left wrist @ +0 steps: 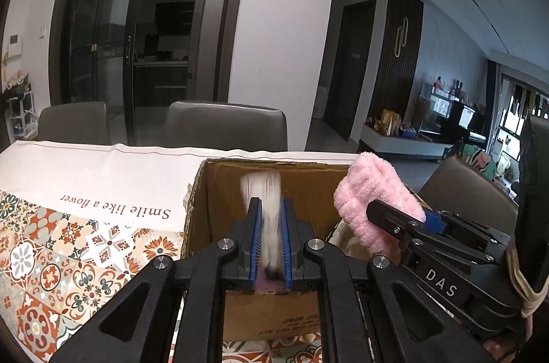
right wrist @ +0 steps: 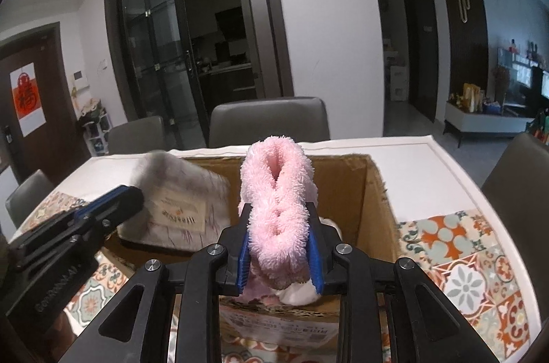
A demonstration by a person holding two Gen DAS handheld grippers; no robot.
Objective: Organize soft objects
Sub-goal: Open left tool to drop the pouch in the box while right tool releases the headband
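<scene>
The left gripper (left wrist: 268, 225) was clamped on a folded white towel (left wrist: 262, 191), its jaws nearly together with the cloth pinched edge-on between them. The towel's long axis ran forward and up from the gripper, its free end poised over the open mouth of the cardboard box (left wrist: 219, 188). Just to its right, the right gripper (right wrist: 279, 225) was closed on a folded pink towel (right wrist: 276, 191) — a thicker roll, so its jaws stood a little wider, pressed into the fluffy pile. That towel also pointed forward along the gripper, over the box's near wall.

Both towels sat above or just inside the box opening, so the coming move looked like a short drop ahead and down. Neither hand seemed clearly nearer; the left one was over the box's left half and the right one over its middle.

Deeper in the box some pale pink and white cloth (right wrist: 295, 291) lay below the pink towel — how many pieces, I could not tell.

By count: two grippers, two held towels, one box on the patterned counter (left wrist: 68, 260), three chairs (right wrist: 269, 119) visible behind the counter and one at its right end.
</scene>
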